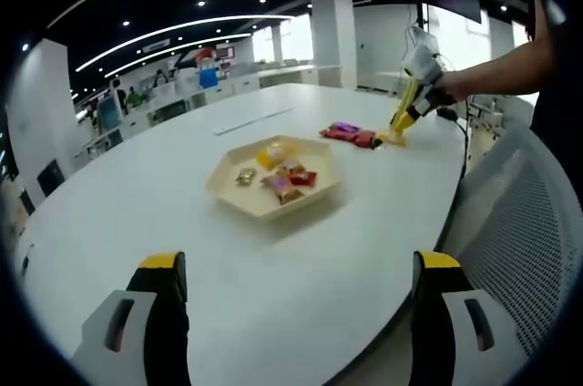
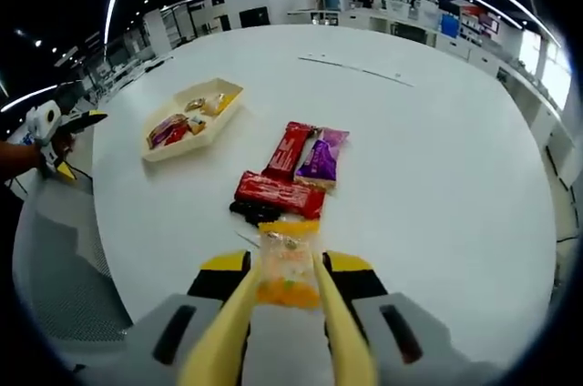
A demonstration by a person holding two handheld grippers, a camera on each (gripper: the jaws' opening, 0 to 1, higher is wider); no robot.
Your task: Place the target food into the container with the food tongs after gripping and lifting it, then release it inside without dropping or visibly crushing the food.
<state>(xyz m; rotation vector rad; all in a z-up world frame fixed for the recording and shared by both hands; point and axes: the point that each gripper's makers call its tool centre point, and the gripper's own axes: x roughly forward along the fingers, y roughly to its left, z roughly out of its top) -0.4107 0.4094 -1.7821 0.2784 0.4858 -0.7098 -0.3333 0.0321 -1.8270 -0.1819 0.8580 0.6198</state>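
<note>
In the right gripper view, the right hand-held gripper (image 2: 284, 318) squeezes yellow food tongs (image 2: 335, 336), which pinch an orange snack packet (image 2: 288, 269) just above the white table (image 2: 437, 149). Red and purple packets (image 2: 296, 172) lie beyond at 12 o'clock; the container tray (image 2: 159, 151) sits at 10 o'clock. In the left gripper view, the left hand-held gripper (image 1: 296, 299) stands wide open, empty.

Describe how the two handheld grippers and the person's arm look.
The left gripper has light grey bodies with dark slots, black fingers and yellow caps. The right gripper has the same grey and yellow build and carries long yellow tongs. The person's arm is bare to the dark short sleeve.
</note>
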